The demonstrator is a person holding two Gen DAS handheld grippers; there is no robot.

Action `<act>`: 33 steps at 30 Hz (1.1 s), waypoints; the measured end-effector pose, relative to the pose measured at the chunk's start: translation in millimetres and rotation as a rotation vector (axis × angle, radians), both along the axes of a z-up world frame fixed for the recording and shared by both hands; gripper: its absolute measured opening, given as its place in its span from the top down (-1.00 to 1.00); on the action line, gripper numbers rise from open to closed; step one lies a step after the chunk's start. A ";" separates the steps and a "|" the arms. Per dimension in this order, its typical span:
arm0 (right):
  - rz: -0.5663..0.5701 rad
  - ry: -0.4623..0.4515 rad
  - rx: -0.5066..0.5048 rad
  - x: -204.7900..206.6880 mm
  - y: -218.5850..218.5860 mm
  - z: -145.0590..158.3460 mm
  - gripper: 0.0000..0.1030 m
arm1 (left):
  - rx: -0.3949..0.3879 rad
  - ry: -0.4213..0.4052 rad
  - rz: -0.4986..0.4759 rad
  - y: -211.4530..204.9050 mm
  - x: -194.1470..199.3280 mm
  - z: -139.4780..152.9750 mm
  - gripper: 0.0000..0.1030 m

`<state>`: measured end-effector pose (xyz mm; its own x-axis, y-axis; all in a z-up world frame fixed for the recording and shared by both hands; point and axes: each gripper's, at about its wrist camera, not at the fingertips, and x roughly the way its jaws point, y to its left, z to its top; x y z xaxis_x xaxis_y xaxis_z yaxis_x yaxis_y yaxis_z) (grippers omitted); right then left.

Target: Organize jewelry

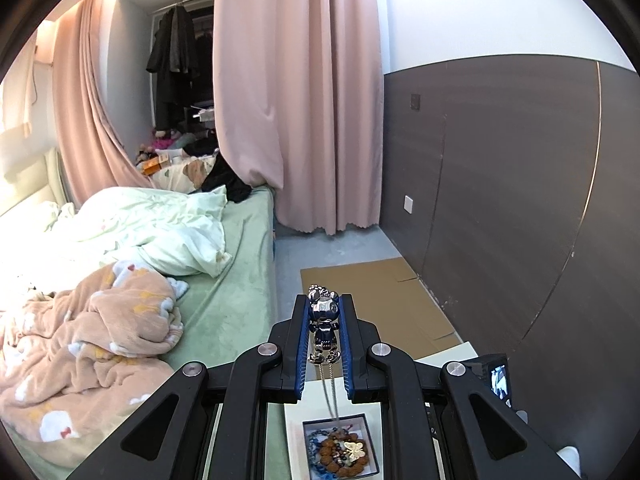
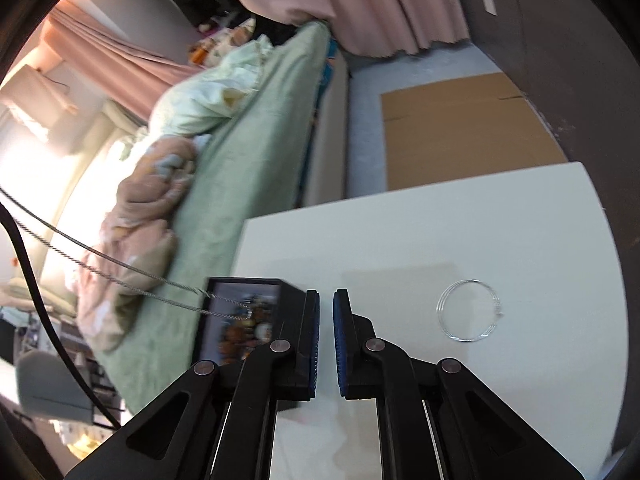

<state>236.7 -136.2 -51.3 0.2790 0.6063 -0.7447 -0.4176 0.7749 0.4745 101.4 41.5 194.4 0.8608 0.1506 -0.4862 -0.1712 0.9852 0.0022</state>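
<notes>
My left gripper [image 1: 325,308] is shut on a shiny silver bear pendant [image 1: 325,320], held high above the table. Its silver chain [image 1: 331,392] hangs down into a small dark jewelry box [image 1: 340,446] that holds brown and blue bead bracelets and a butterfly charm. In the right wrist view the same chain [image 2: 120,270] runs from upper left into the box [image 2: 244,316], which is blurred. My right gripper [image 2: 326,308] hovers low over the white table [image 2: 440,232], just right of the box, jaws nearly closed with a narrow gap and nothing between them. A thin clear wire bracelet [image 2: 469,310] lies on the table to the right.
A bed [image 1: 224,280] with green sheet, white duvet and peach blanket lies left of the table. Flattened cardboard [image 2: 460,128] lies on the floor beyond the table. Pink curtains [image 1: 296,92] and a dark wall panel [image 1: 520,184] stand behind.
</notes>
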 end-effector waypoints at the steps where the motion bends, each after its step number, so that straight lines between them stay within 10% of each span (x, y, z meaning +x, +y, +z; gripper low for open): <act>1: 0.009 -0.004 0.010 -1.5 3.0 2.9 0.83 | -0.008 0.004 0.003 2.7 0.3 -1.7 0.72; 11: 0.061 0.009 -0.005 -7.5 17.4 2.7 0.82 | -0.040 0.043 -0.008 7.7 9.1 -21.5 0.72; 17: 0.067 0.060 -0.086 0.5 23.5 -26.7 0.46 | -0.062 0.044 -0.021 7.9 11.1 -23.3 0.72; 33: 0.181 0.051 -0.277 -3.7 55.5 -68.8 0.41 | -0.322 0.213 -0.072 35.3 26.3 -101.2 0.68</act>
<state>232.9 -80.7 -120.1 0.1432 0.4154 -0.8983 -0.5411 0.7928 0.2804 127.7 76.8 93.1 0.7381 -0.0955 -0.6679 -0.1311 0.9508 -0.2808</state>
